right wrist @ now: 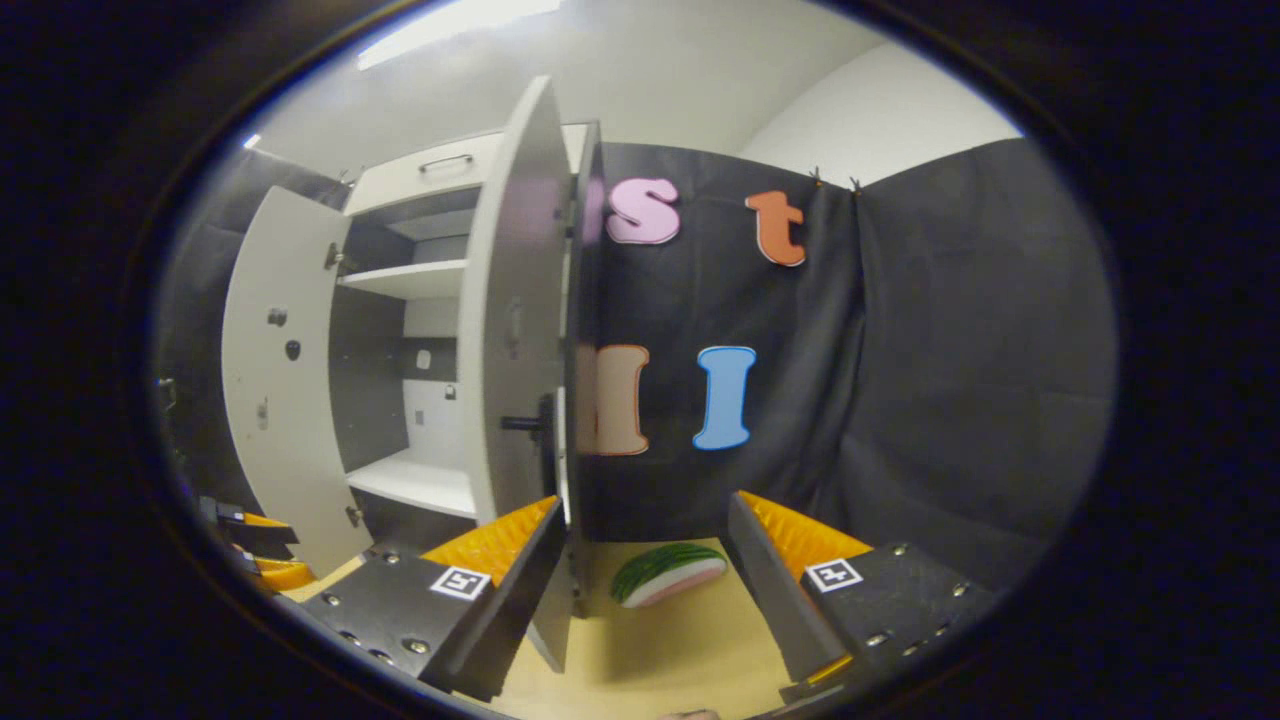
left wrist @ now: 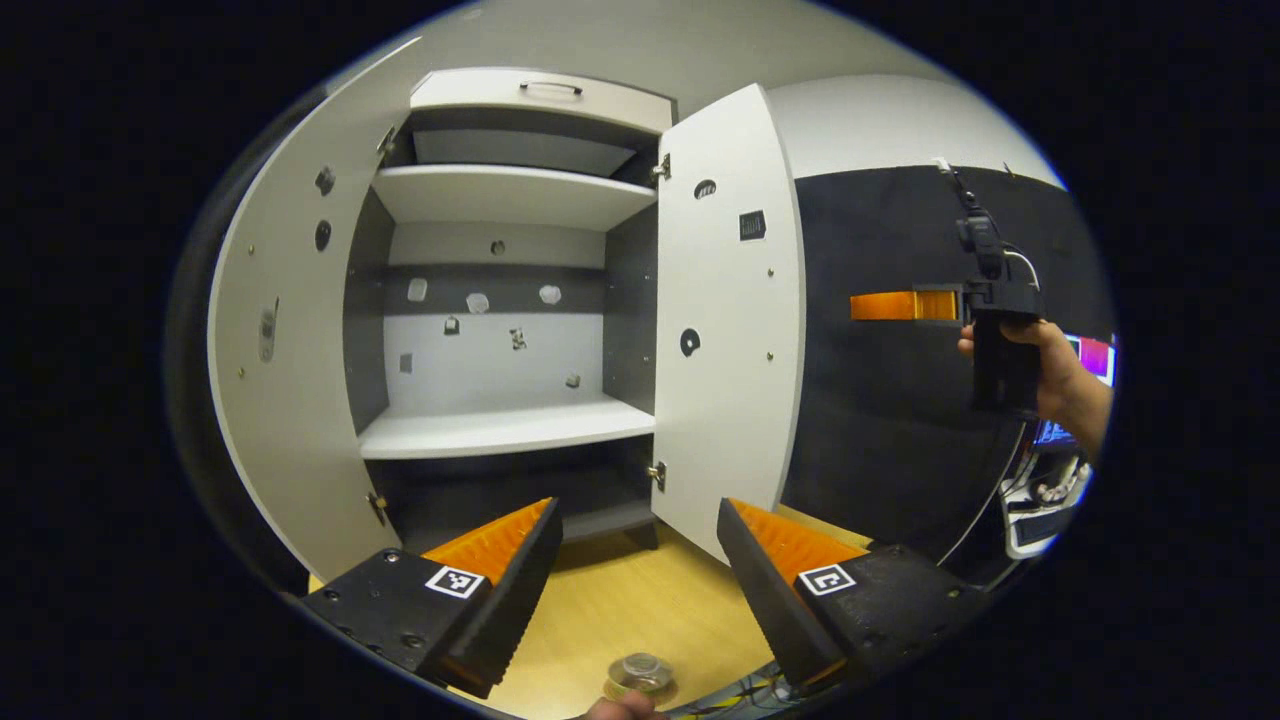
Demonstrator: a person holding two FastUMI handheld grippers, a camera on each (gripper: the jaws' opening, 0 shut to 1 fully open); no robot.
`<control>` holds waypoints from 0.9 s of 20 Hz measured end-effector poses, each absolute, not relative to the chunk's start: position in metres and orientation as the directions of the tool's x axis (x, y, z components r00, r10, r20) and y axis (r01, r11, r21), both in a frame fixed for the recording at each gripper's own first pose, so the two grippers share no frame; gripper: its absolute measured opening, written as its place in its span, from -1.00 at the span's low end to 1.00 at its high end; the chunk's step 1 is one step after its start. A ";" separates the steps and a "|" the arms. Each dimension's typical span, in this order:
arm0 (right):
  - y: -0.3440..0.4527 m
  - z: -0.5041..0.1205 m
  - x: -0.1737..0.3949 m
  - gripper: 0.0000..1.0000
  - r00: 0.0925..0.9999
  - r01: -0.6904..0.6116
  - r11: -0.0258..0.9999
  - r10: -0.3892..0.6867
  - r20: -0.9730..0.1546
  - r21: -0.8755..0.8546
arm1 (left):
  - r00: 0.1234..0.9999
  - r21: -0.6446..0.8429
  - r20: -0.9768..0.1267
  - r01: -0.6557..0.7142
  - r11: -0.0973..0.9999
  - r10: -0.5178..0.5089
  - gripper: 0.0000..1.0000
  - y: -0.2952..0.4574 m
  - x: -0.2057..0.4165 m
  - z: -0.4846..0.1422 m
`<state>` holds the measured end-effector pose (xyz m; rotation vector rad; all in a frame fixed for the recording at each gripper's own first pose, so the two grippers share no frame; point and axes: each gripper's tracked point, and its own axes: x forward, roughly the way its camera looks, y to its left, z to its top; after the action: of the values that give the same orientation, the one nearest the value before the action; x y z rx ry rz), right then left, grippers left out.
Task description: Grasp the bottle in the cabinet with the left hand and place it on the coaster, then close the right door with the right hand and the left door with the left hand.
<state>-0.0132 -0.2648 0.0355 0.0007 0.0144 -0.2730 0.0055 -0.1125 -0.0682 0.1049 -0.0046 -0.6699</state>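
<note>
No brand or readable writing shows on anything; the square black-and-white tags on the gripper bodies carry only patterns. In the left gripper view the left gripper (left wrist: 635,565) is released, jaws wide apart with nothing between them, over the wooden bench (left wrist: 620,610) before the cabinet (left wrist: 505,300). Both the left door (left wrist: 290,350) and the right door (left wrist: 725,330) stand open. The bottle (left wrist: 640,672) stands at the near edge, seen from above and half cut off; whether a coaster lies beneath it is hard to make out. The right gripper (right wrist: 645,560), also released, faces the right door's edge, with a watermelon slice (right wrist: 668,573) on the bench beyond it.
</note>
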 end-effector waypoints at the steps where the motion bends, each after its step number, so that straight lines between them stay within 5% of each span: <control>1: -0.275 0.036 -0.010 0.87 0.963 0.268 0.963 -0.268 -0.018 -0.010 | 0.792 0.117 -0.030 0.608 0.785 -0.610 0.96 -0.107 0.007 -0.068; 10: -0.320 0.027 0.029 0.97 0.963 0.251 0.968 -0.251 -0.098 -0.007 | 0.882 0.155 -0.024 0.469 0.870 -0.471 0.96 -0.033 0.006 -0.037; 18: -0.238 0.011 0.084 0.84 0.988 0.057 0.997 -0.063 -0.139 -0.053 | 0.921 0.086 0.049 0.381 0.921 -0.386 0.96 0.015 -0.002 0.018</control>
<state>0.0843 -0.2383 0.0108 -0.0491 0.1414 -0.0602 -0.0018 0.0154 0.0176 0.0757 -0.0651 -0.3941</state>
